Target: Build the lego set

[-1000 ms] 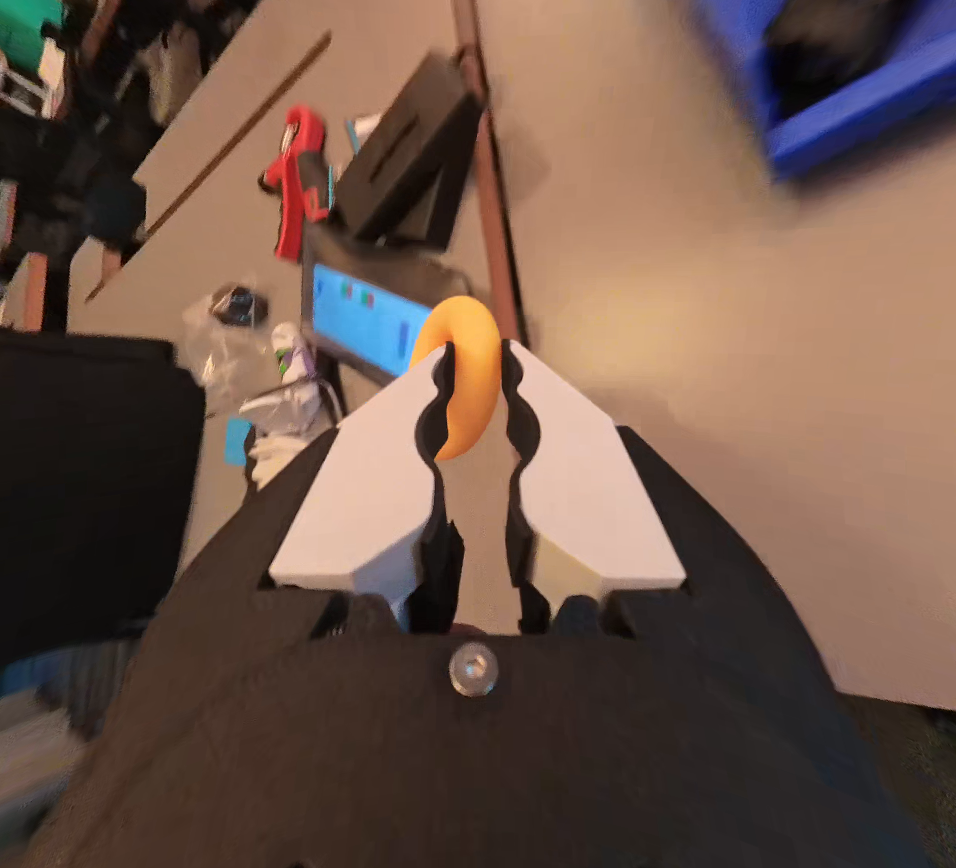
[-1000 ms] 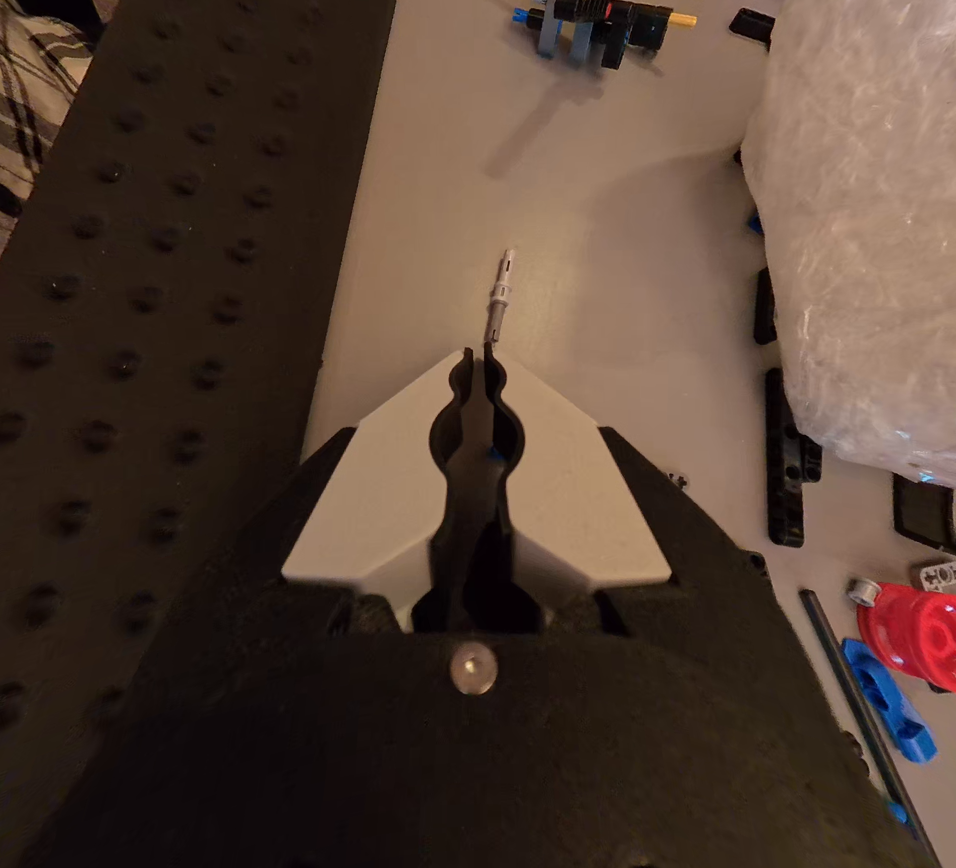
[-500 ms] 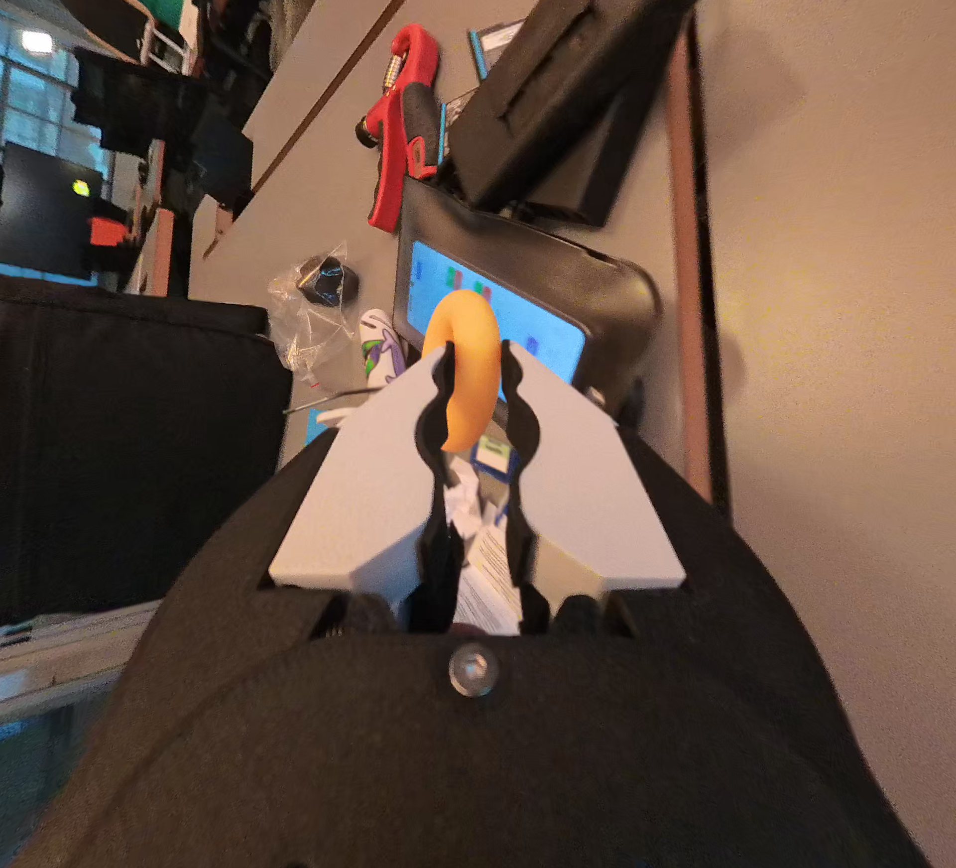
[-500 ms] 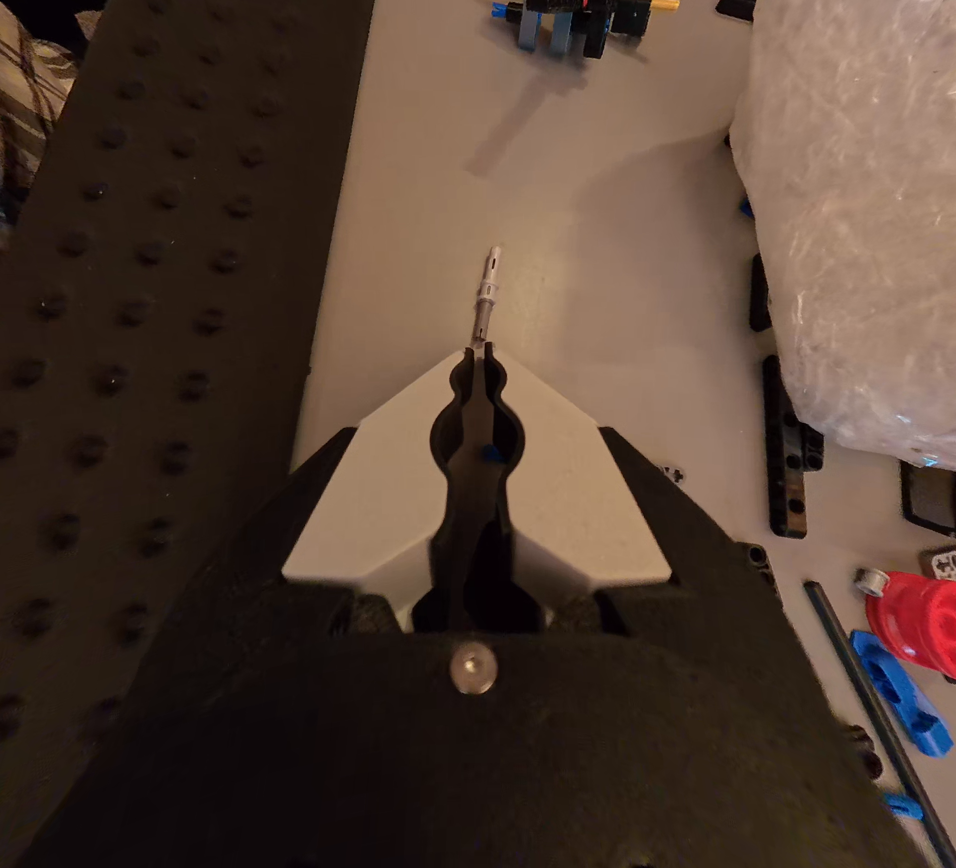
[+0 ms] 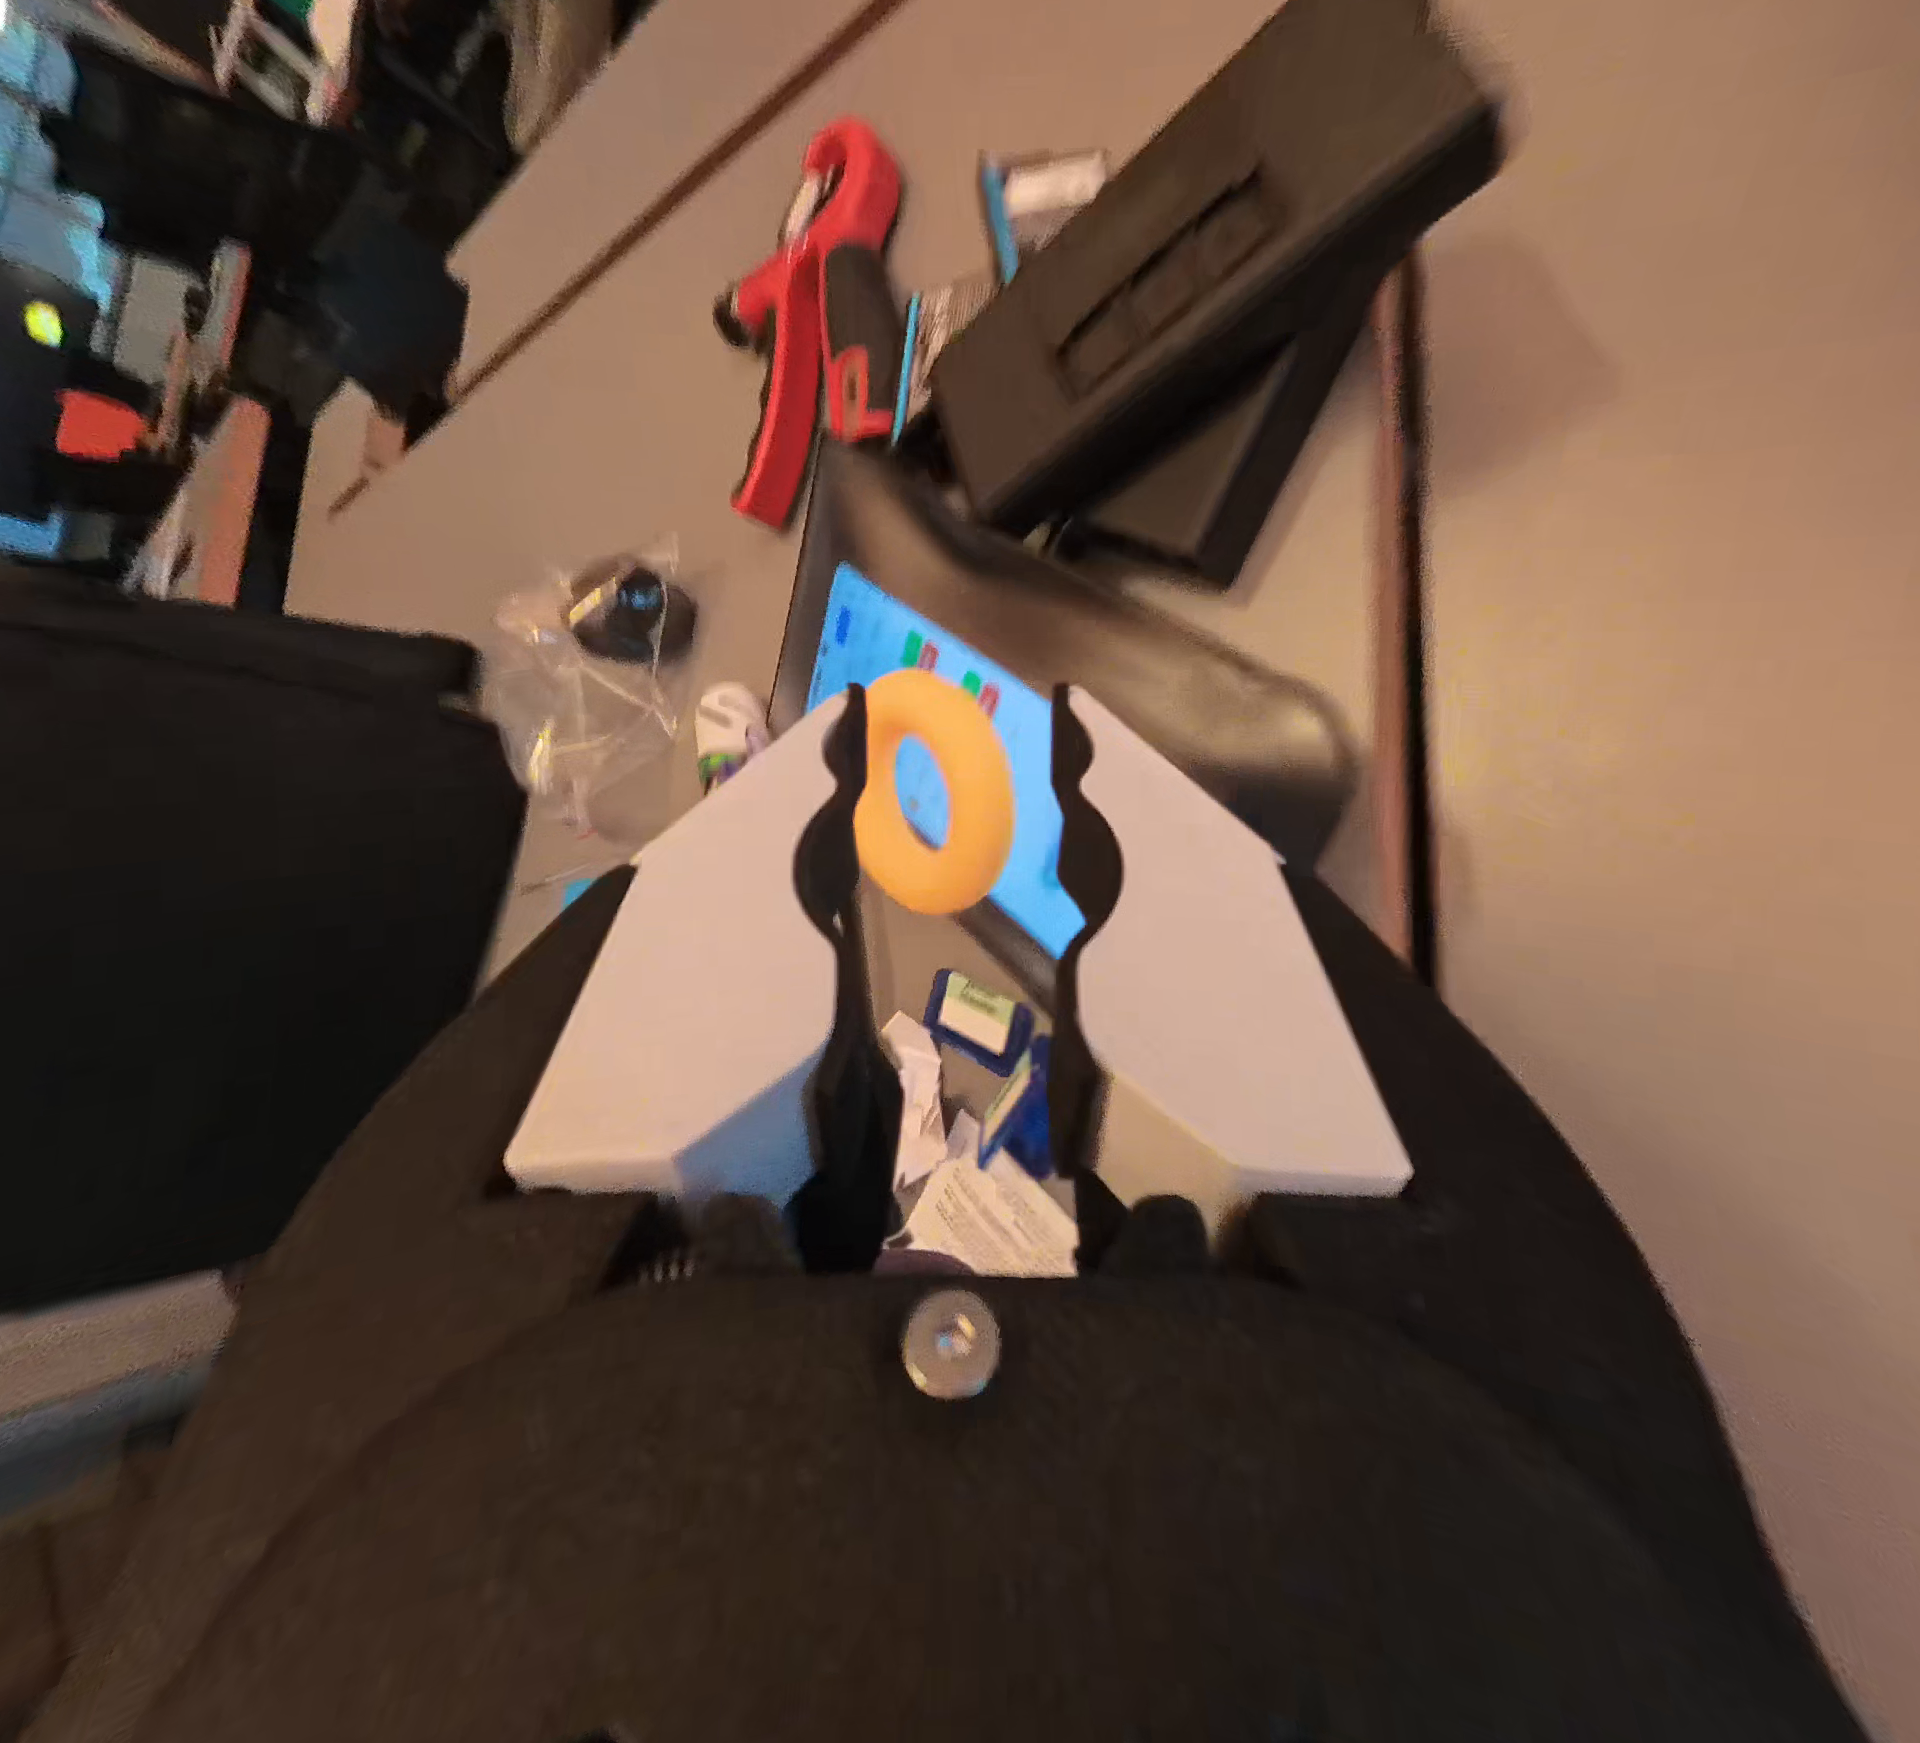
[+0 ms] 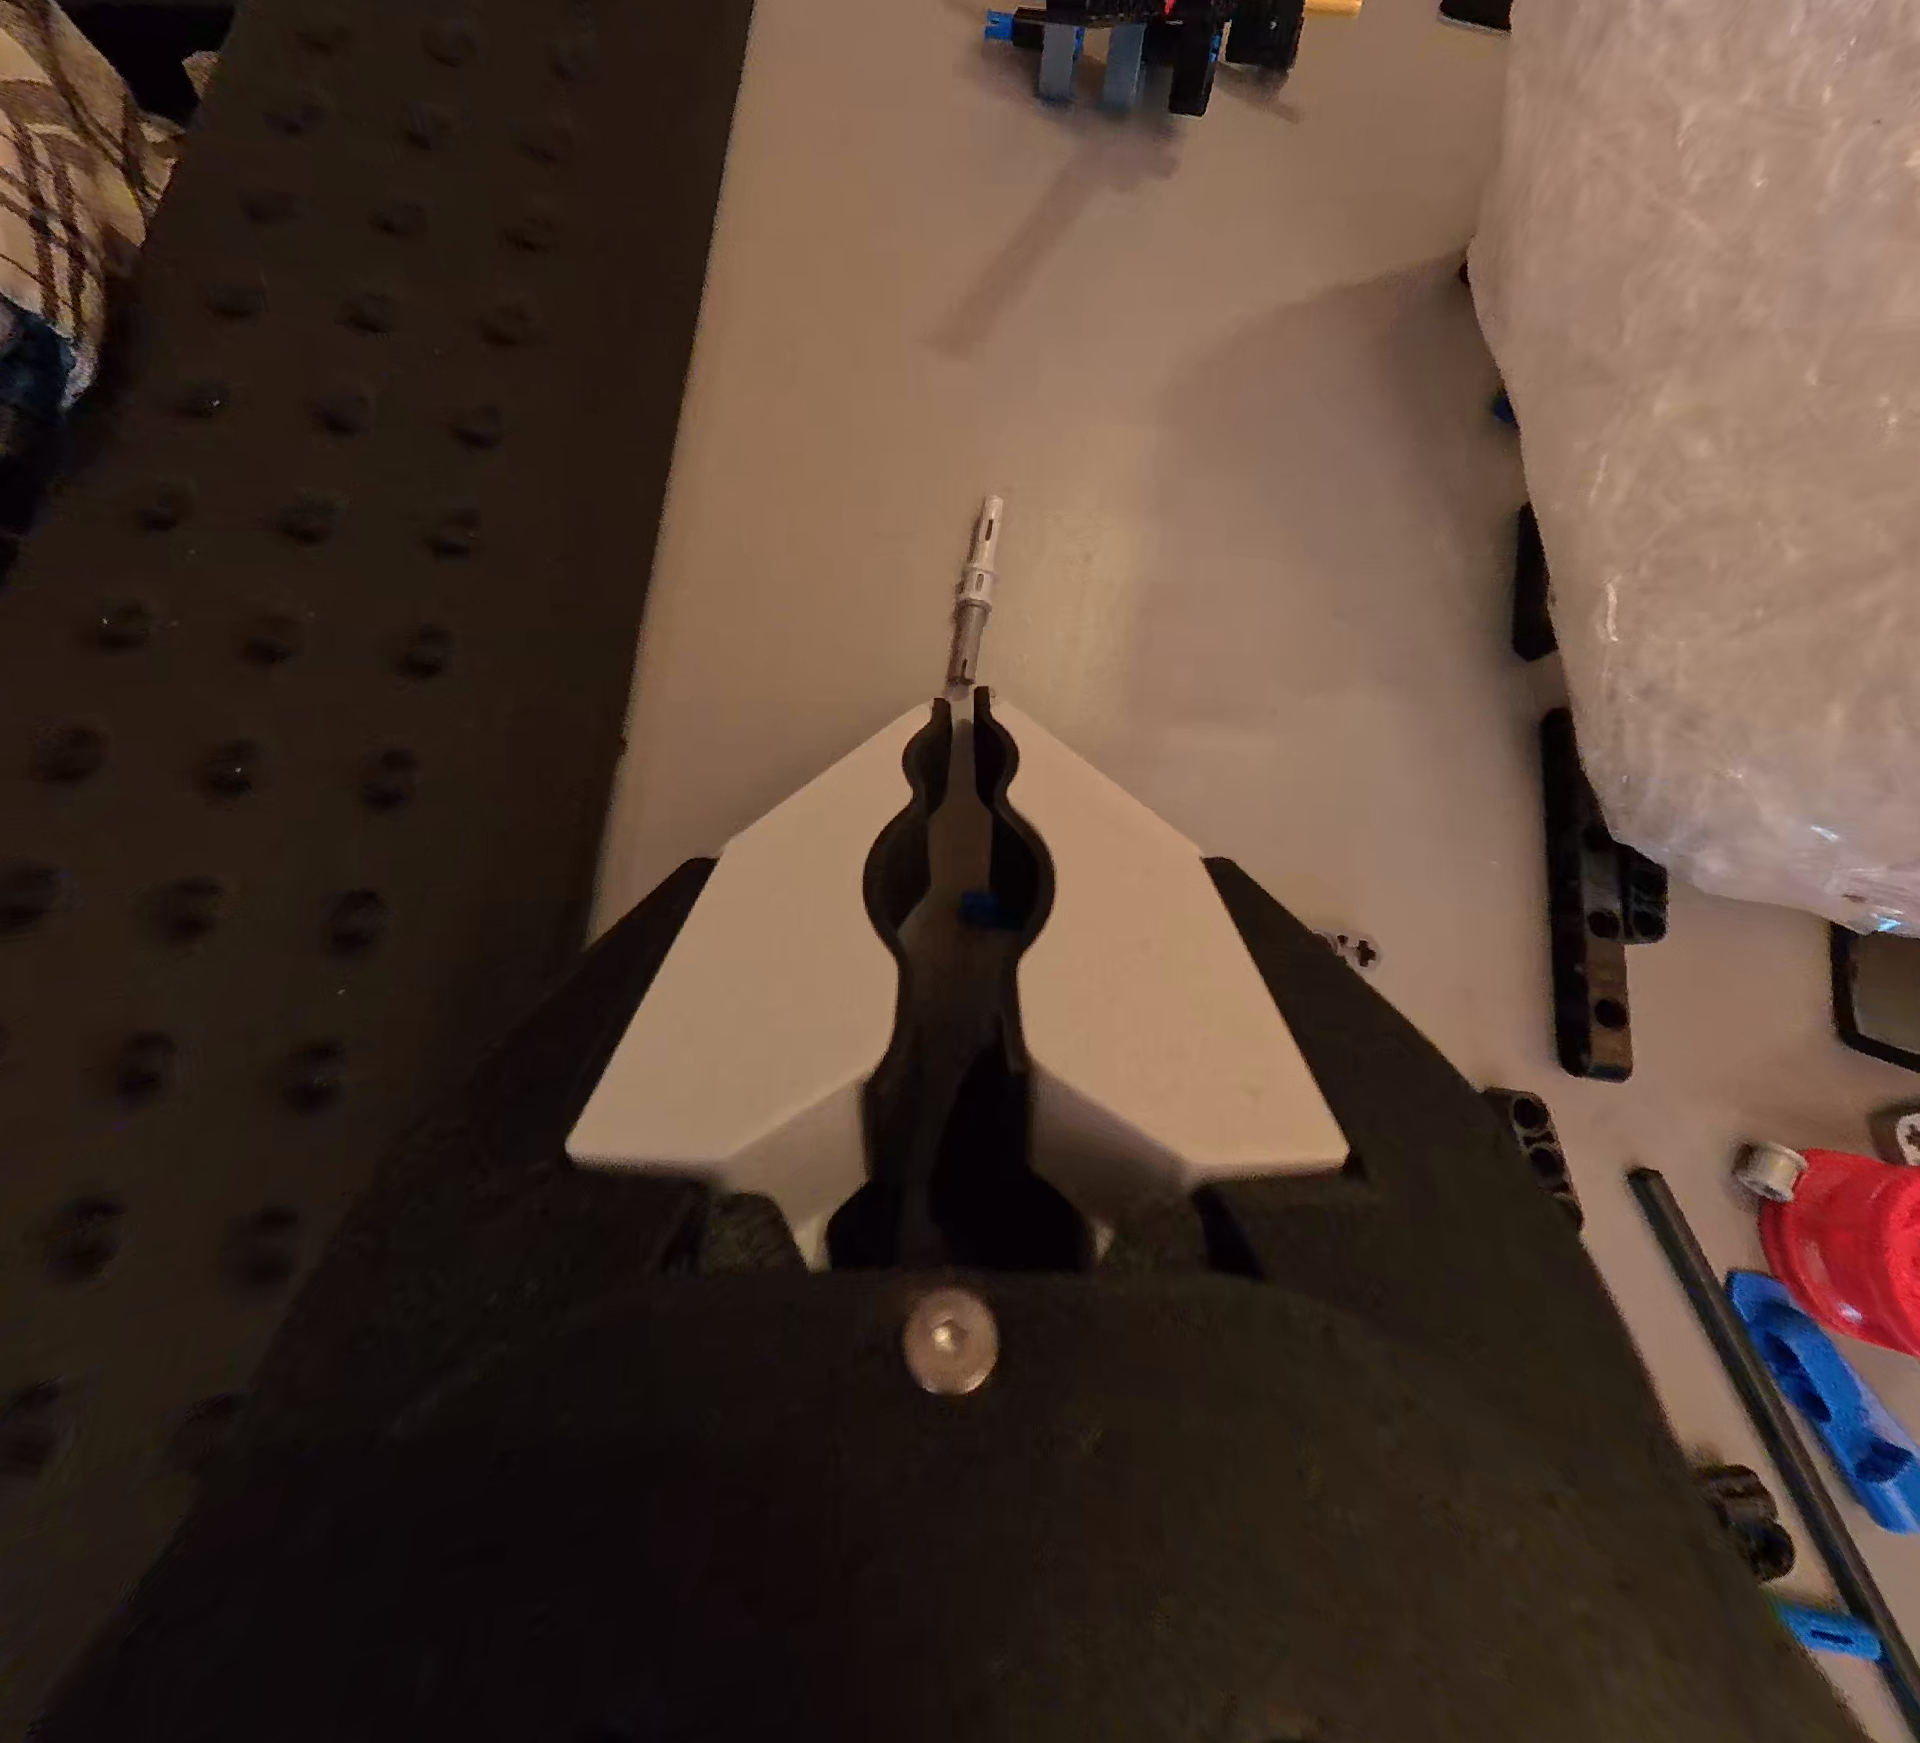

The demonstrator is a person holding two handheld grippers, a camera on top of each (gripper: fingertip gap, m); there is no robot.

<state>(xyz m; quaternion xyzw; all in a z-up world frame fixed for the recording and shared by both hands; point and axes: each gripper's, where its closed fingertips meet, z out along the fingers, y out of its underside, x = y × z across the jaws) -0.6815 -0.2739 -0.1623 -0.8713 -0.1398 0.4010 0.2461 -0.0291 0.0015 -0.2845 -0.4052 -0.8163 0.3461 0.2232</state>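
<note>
In the left wrist view my left gripper (image 5: 954, 706) stands open, high above the table. An orange ring (image 5: 925, 888) sits loose between its jaws, turned so its hole faces me, close against the left finger (image 5: 831, 820) and apart from the right one. In the right wrist view my right gripper (image 6: 961, 706) is shut on a thin grey pin (image 6: 977, 581) that sticks out past the tips, above the table. A partly built lego model (image 6: 1132, 20) of grey and black beams stands ahead on the table.
A bubble-wrap bundle (image 6: 1714, 343) fills the right side, with black beams (image 6: 1584, 893), a red wheel (image 6: 1849, 1246), a blue piece (image 6: 1818, 1392) and a black rod (image 6: 1766, 1413) near it. A black studded mat (image 6: 312, 550) lies left. Below the left gripper are a lit tablet (image 5: 1039, 872), a black case (image 5: 1226, 322) and a red tool (image 5: 821, 311). About 70 cm separates my left fingertips from my right. It is some 15 cm from my right tips to the red wheel (image 6: 1849, 1246).
My left gripper's jaws have spread apart and the orange ring has turned from edge-on to face-on between them. The right gripper still holds the grey pin and has barely moved.
</note>
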